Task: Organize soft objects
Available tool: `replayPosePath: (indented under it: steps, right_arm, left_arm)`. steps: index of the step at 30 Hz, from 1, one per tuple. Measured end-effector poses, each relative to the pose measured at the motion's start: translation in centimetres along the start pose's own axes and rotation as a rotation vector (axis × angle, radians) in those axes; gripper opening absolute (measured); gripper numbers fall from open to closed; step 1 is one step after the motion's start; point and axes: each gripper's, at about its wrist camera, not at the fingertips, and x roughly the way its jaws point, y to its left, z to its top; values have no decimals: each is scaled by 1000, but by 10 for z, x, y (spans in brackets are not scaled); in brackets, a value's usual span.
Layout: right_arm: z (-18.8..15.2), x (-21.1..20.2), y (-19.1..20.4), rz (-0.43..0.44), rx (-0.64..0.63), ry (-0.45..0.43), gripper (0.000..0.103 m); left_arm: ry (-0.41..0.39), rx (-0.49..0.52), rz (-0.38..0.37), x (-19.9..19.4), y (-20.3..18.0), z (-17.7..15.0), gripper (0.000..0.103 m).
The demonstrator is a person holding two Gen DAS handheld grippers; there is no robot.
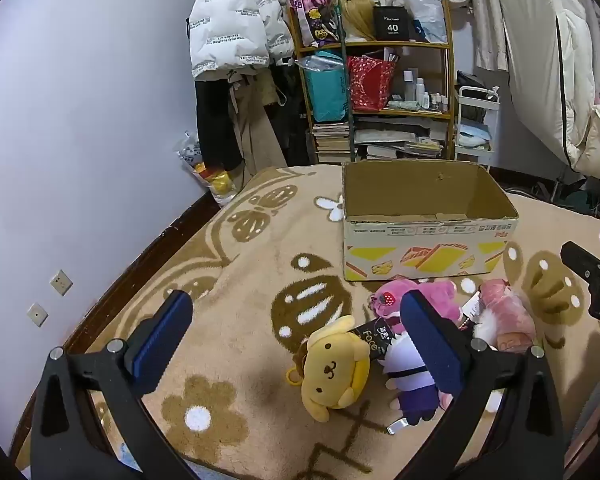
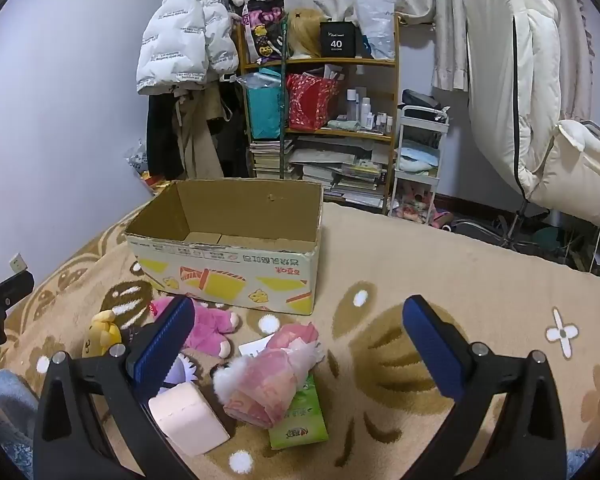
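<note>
Both the left claw (image 1: 296, 336) and right claw (image 2: 300, 340) gape wide, empty, above plush toys beside the open printed cardboard box (image 1: 424, 256).

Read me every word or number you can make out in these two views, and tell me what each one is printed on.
"40": black box on the top shelf; the small line under it is too small to read.
"Face": black tag beside the yellow plush.
White puffer jacket: repeated print, too small to read.
Cardboard box: upside-down print, unreadable.
Green packet: blurred.
</note>
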Motion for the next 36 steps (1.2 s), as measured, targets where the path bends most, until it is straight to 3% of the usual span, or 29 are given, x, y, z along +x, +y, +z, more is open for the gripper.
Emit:
replayPosePath:
  steps: [36]
  right_arm:
    - [4, -5, -3, 8, 16, -8, 103]
  left_arm:
    - [-3, 10, 4, 5, -6, -8, 103]
